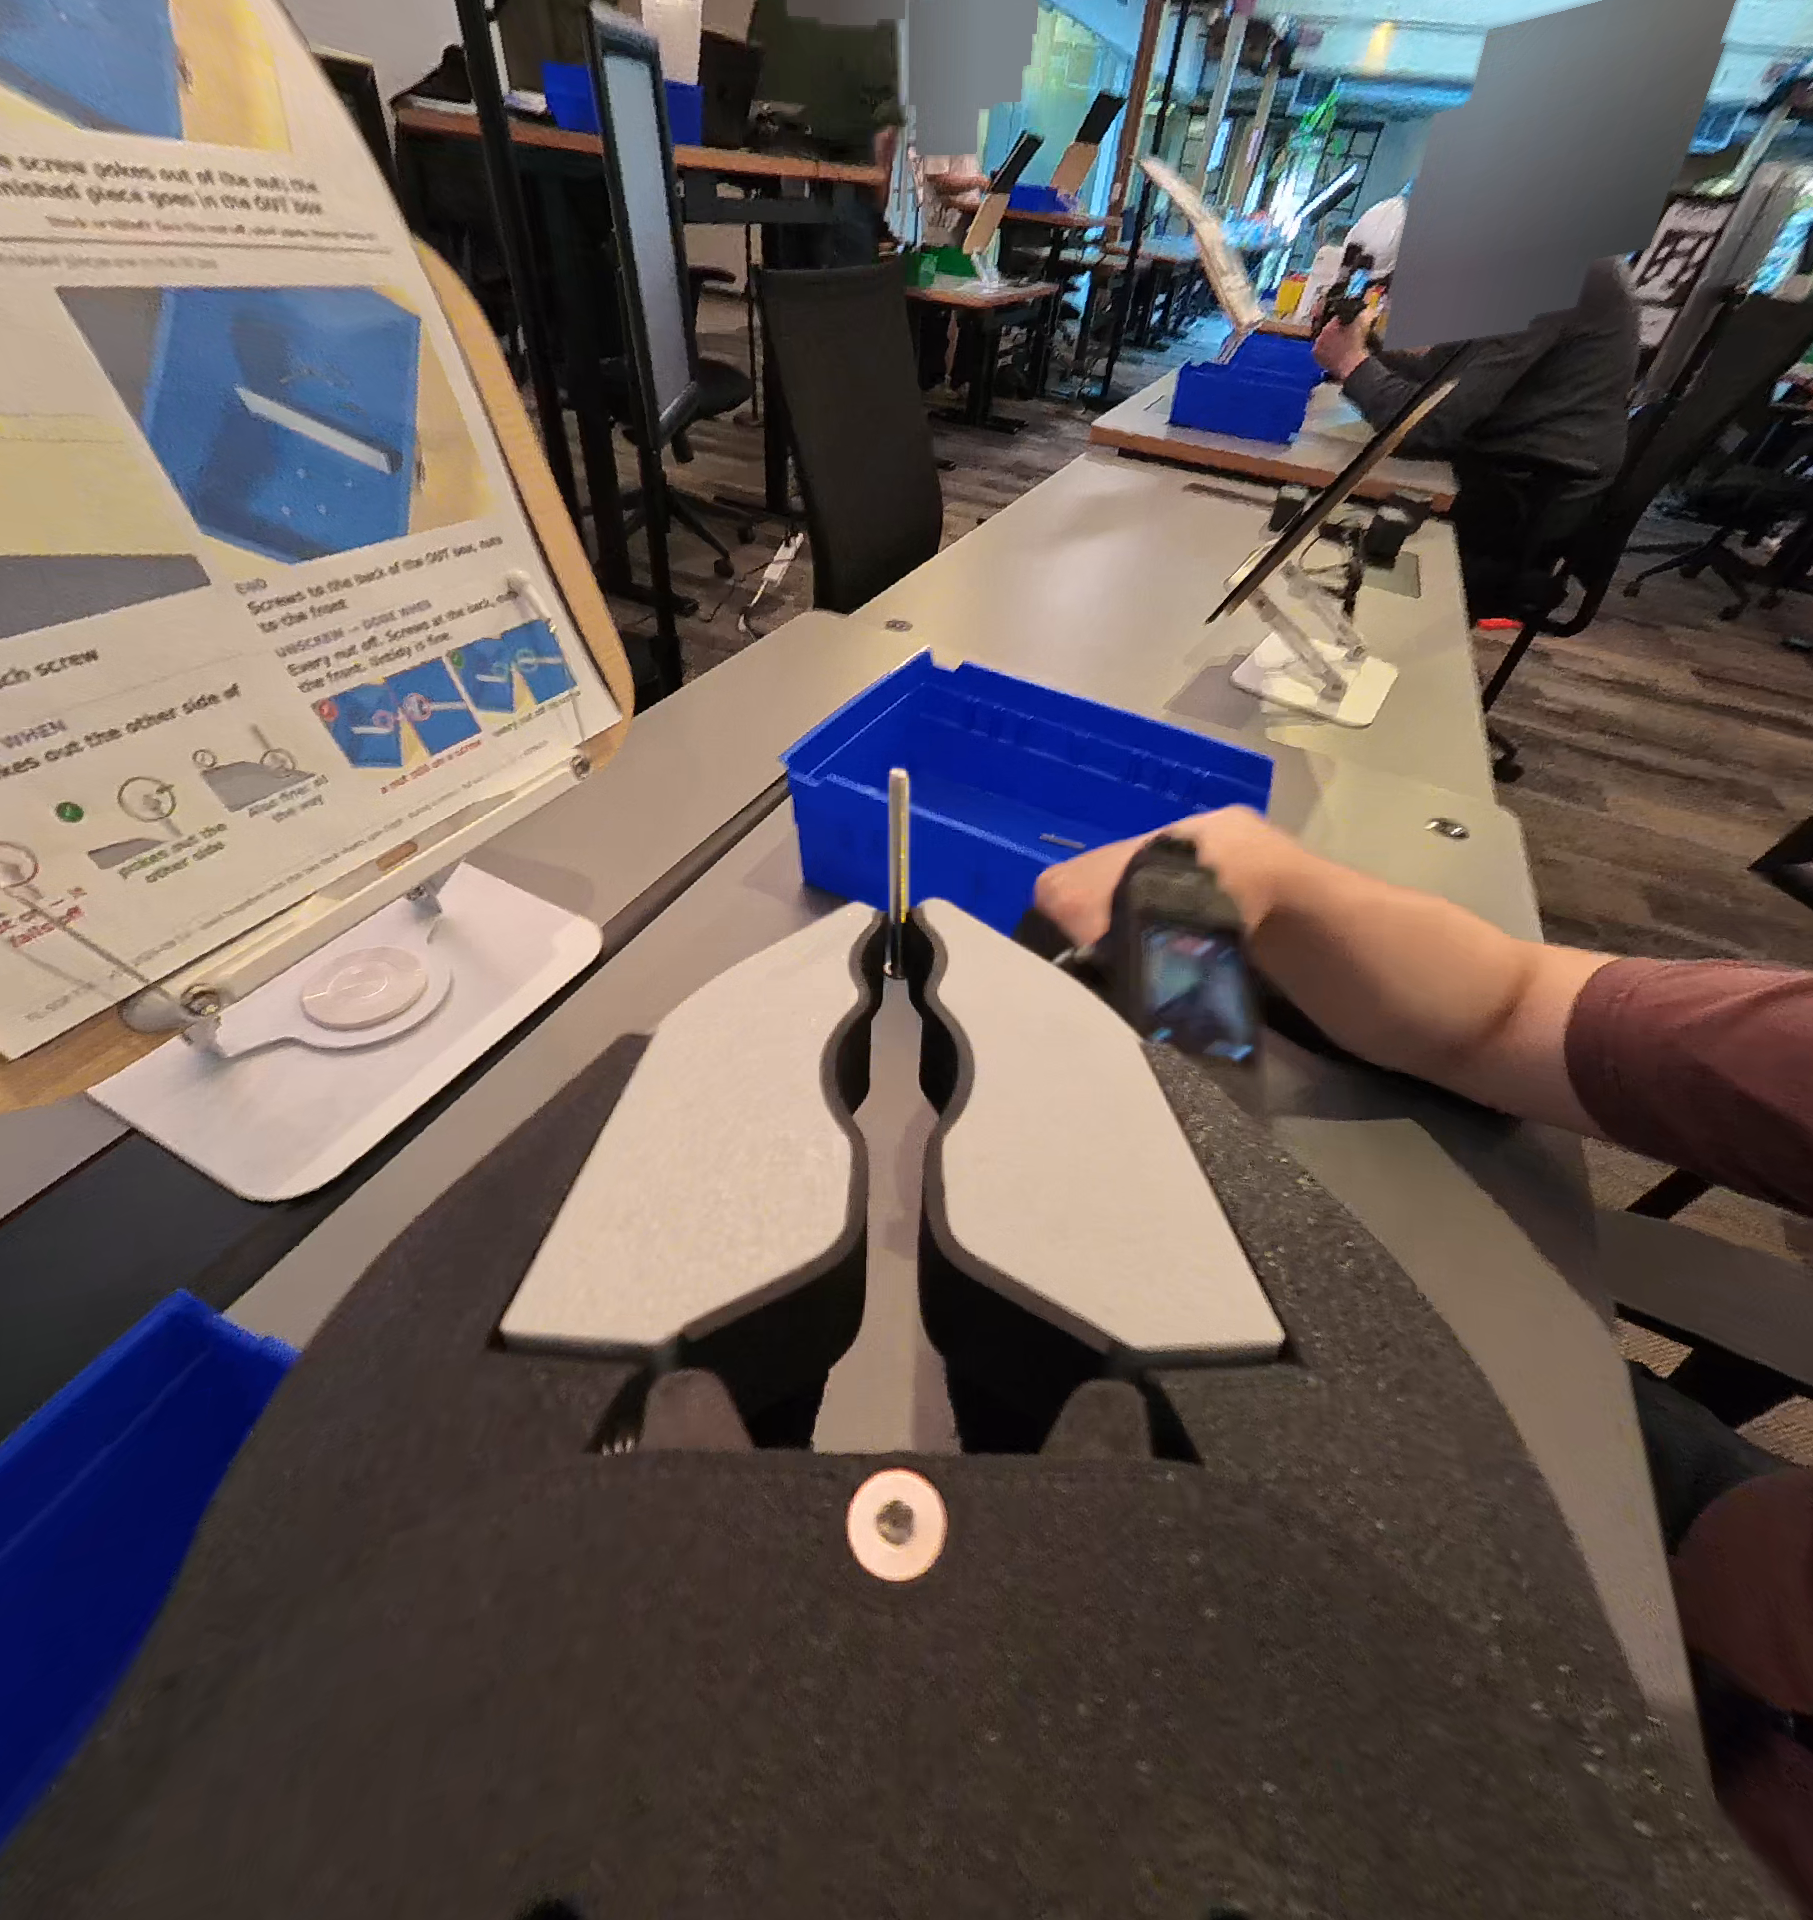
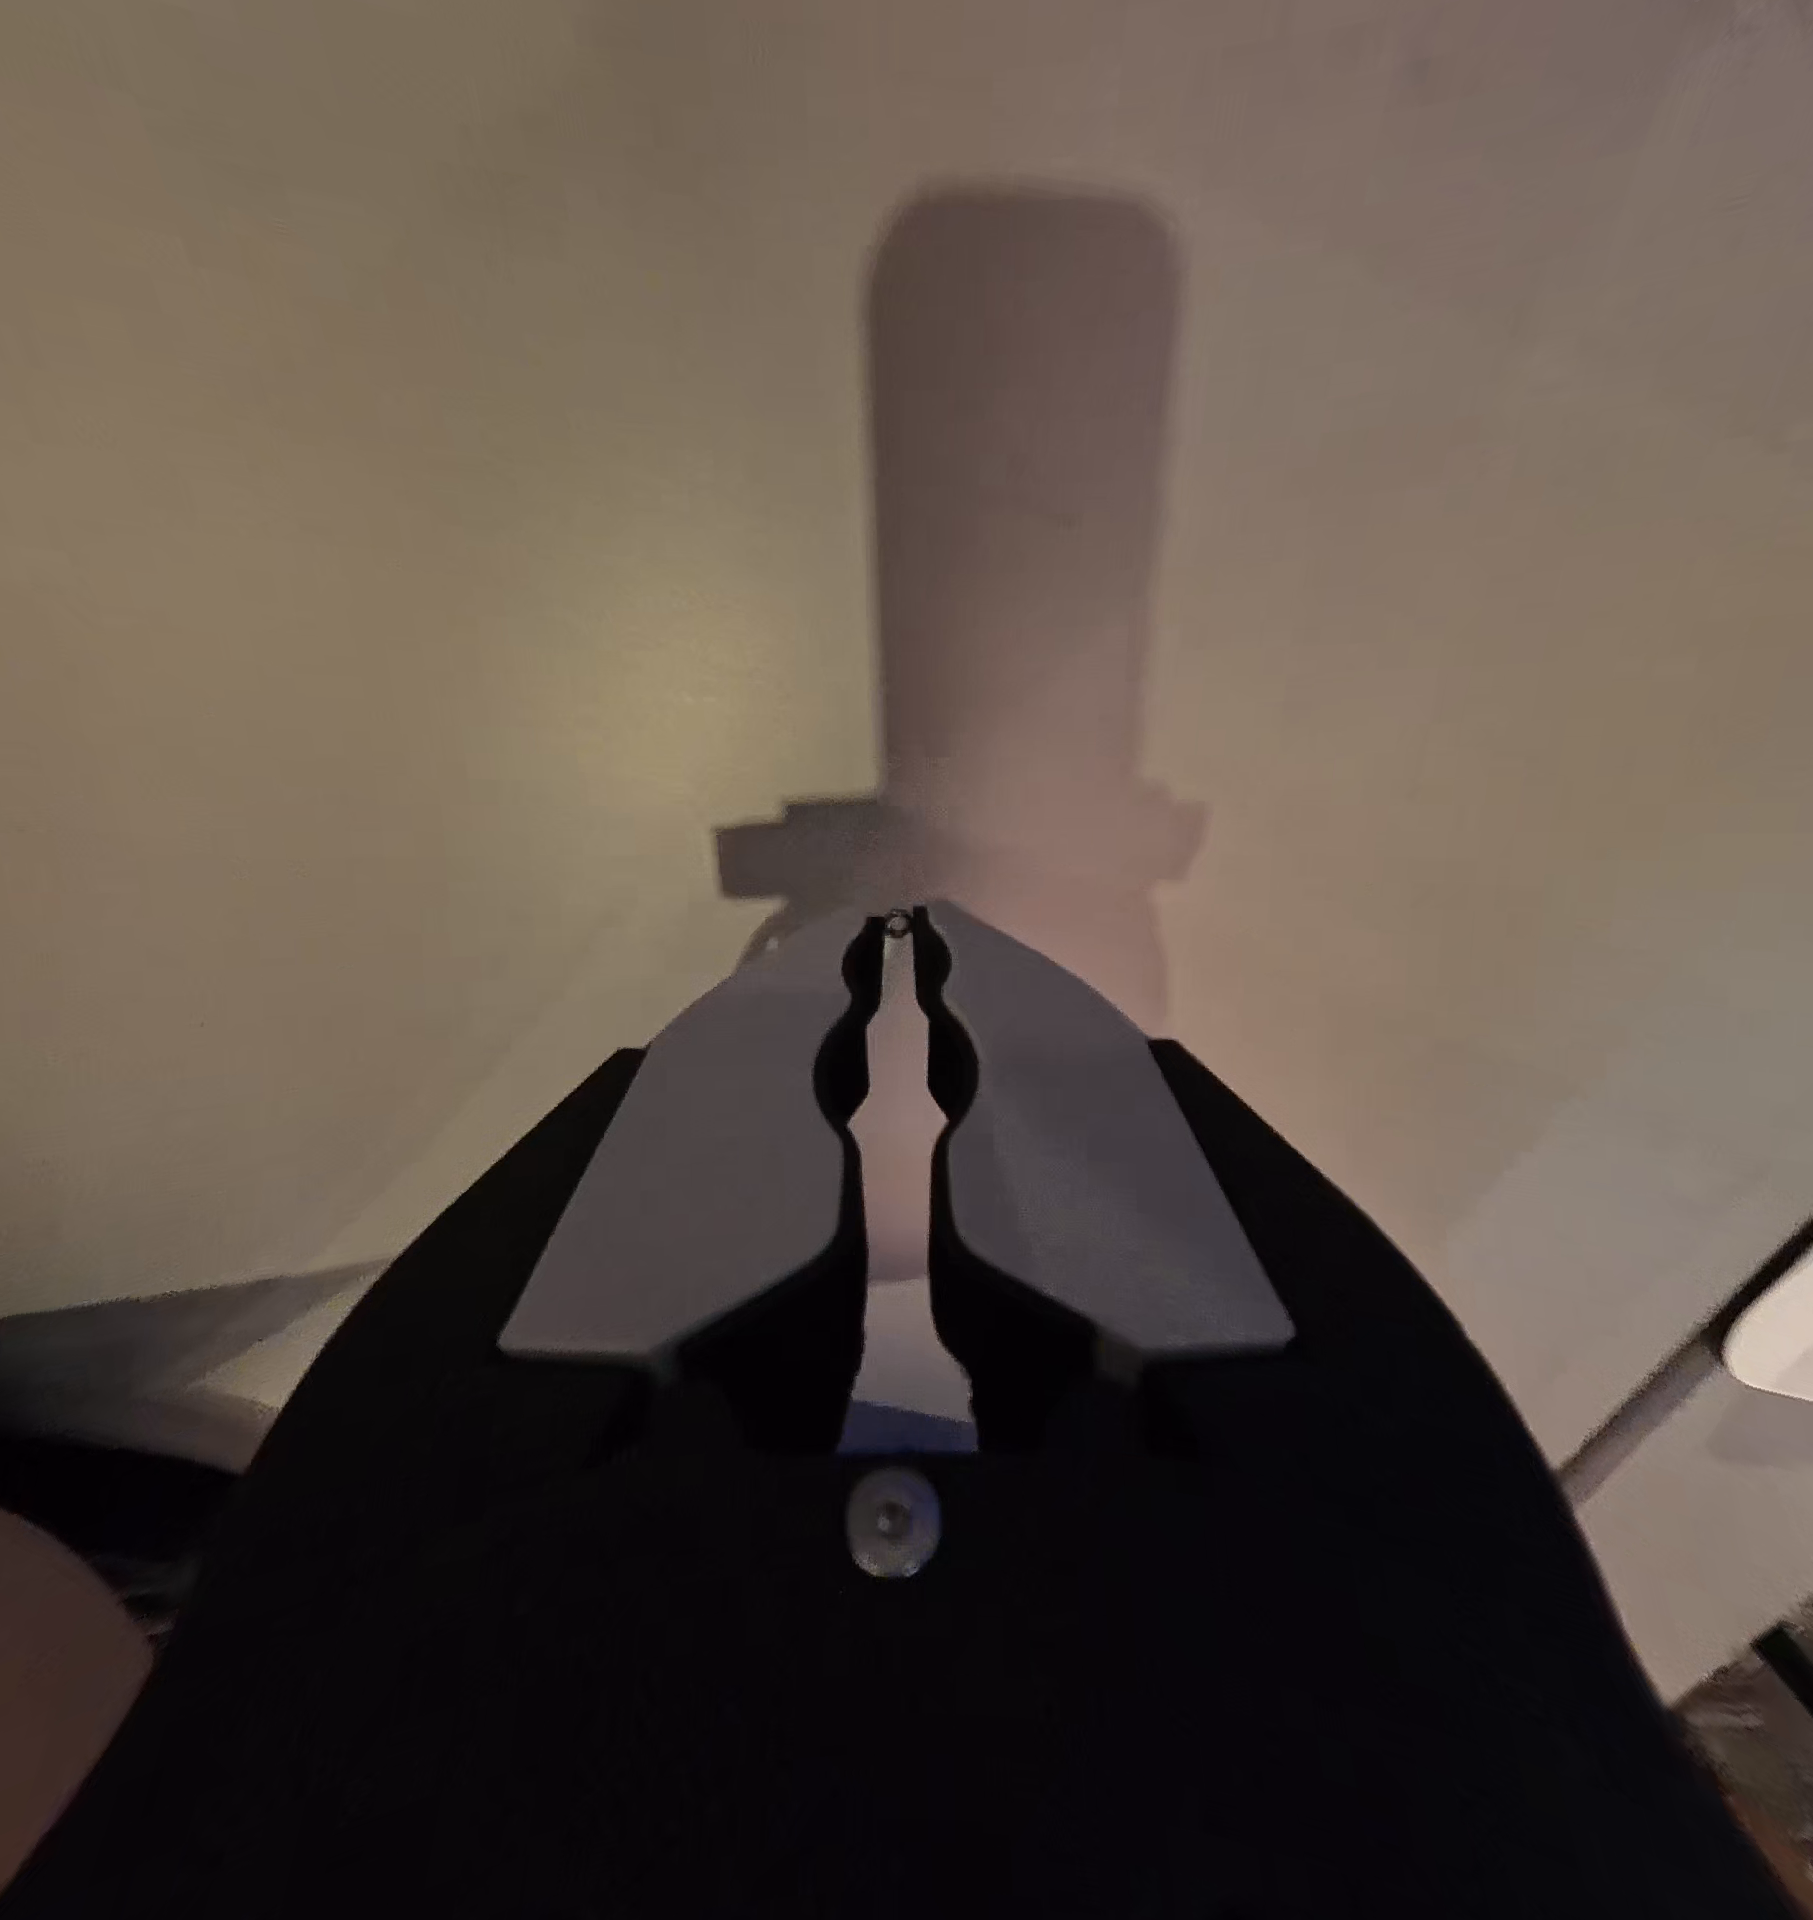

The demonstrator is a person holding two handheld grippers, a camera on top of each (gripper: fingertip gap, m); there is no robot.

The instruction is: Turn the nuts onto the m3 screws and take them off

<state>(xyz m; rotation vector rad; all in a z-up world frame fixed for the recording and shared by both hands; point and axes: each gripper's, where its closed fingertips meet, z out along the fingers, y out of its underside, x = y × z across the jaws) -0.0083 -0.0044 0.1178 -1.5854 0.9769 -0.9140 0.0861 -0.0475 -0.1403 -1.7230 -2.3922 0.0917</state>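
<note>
In the left wrist view my left gripper is shut on a long thin silver screw that stands upright out of the fingertips, in front of a blue bin. The right gripper's back shows to the right, held in a hand, low beside that bin. In the right wrist view my right gripper is shut on a tiny dark nut at its fingertips, close over a pale surface where its own shadow falls.
A tilted instruction sheet on a white stand is at the left. A second blue bin's corner is at the lower left. The grey table runs back to another stand. A seated person works at a far desk. The tips of one gripper are about 30 centimeters away from the tips of the other.
</note>
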